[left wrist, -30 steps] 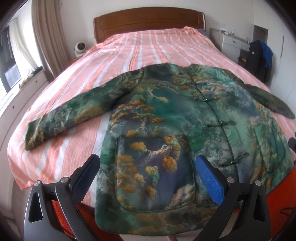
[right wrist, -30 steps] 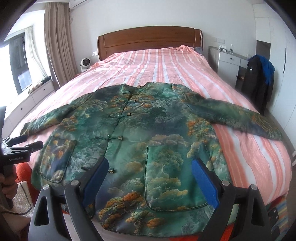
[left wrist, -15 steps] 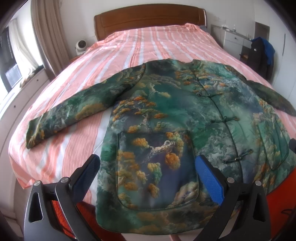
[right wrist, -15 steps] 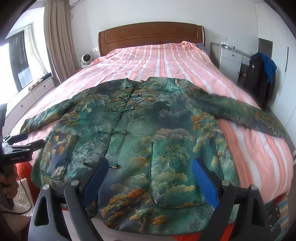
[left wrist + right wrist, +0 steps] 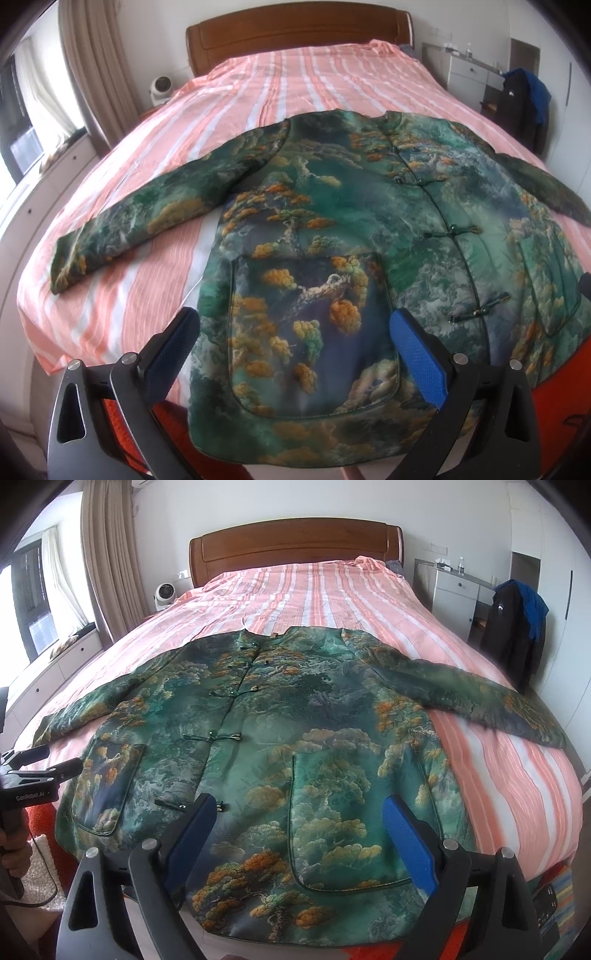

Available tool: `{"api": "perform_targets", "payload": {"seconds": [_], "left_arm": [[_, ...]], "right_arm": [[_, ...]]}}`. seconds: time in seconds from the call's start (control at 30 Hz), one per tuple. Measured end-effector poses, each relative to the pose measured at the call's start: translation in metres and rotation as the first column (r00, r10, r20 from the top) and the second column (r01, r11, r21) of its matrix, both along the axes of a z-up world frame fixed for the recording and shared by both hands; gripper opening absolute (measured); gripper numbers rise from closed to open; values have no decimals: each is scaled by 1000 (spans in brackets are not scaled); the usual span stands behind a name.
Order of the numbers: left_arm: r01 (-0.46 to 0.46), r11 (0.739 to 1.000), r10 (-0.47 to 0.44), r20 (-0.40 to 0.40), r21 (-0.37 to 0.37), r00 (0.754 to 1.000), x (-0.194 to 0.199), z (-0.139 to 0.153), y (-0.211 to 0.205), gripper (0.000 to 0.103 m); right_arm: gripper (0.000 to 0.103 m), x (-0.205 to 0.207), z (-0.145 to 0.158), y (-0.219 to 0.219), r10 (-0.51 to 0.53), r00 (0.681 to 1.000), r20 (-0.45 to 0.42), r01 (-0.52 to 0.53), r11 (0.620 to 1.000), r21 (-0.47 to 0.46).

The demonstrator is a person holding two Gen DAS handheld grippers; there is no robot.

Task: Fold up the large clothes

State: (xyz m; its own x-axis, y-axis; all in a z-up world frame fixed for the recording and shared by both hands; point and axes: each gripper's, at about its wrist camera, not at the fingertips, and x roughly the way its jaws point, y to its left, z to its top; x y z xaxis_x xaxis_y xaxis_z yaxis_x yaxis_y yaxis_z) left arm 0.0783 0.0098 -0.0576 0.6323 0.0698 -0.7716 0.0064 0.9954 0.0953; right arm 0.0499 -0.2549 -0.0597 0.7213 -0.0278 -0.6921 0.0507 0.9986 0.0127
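A green padded jacket point(image 5: 332, 236) point(image 5: 295, 731) with an orange tree print and knot buttons lies flat, front up, on the striped bed point(image 5: 295, 81) point(image 5: 314, 590). Both sleeves are spread out sideways and its hem reaches the foot edge. My left gripper point(image 5: 295, 350) hovers open above the jacket's left pocket, with nothing between its blue pads. Over the other pocket my right gripper point(image 5: 299, 834) stands just as wide, holding nothing. The left gripper point(image 5: 37, 775) also shows at the left edge of the right wrist view, with a hand below it.
A wooden headboard point(image 5: 295, 550) closes the far end. A white fan point(image 5: 164, 594), curtain and window bench point(image 5: 55, 664) stand left. A white cabinet point(image 5: 454, 598) and a chair with dark and blue clothes point(image 5: 517, 627) stand right. Orange-red fabric point(image 5: 561, 373) shows below the foot edge.
The views have shifted only slightly. The jacket lies as before and both grippers keep the same wide opening.
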Motion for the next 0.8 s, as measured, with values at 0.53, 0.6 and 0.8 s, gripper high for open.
{"api": "perform_targets", "payload": {"seconds": [0.53,0.6,0.8], "left_arm": [[14,998,-13,10,-58,1000,-4,-5,8,103],[10,998,-10,14,-57,1000,-4,-4,7,103],[2,999,-2,2,-38,1000,-4,-9,4,103]], "right_arm": [[90,17,11,-128,-182,980,85,162,967,196],[90,20,6,-184,-268,959,93,233,931,280],[90,20,-36,-361,-590,807,-7,500,678,538]]}}
